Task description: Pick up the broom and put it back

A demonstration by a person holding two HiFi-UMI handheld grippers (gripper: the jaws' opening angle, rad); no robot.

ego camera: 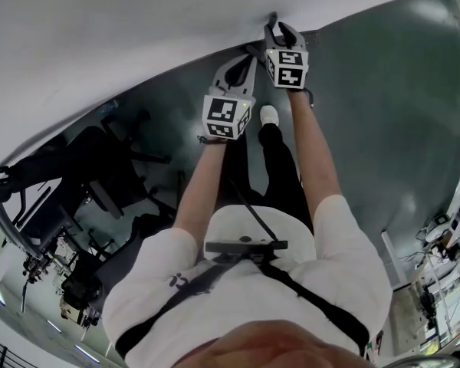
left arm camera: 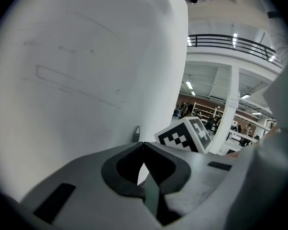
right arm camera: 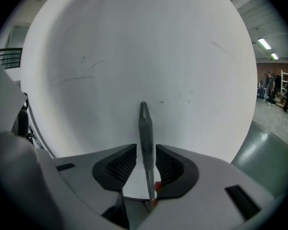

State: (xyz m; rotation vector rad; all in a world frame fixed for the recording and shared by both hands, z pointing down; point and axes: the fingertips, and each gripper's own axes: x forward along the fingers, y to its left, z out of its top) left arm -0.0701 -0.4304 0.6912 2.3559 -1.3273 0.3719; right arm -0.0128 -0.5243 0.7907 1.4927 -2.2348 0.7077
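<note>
The broom shows only as its thin grey handle with a hanging loop at the top, standing upright against the white wall. My right gripper is open around it: the handle stands between the ribbed pads with a gap on each side. In the head view the handle's top pokes up just past the right gripper. My left gripper hangs lower and to the left, its jaw tips meeting, shut. The handle tip shows just beyond them. The broom's head is hidden.
The white wall fills the space ahead of both grippers. Grey-green floor spreads to the right. Dark chairs and equipment crowd the left; shelving and cables sit at the lower right. The person's shoe is below the grippers.
</note>
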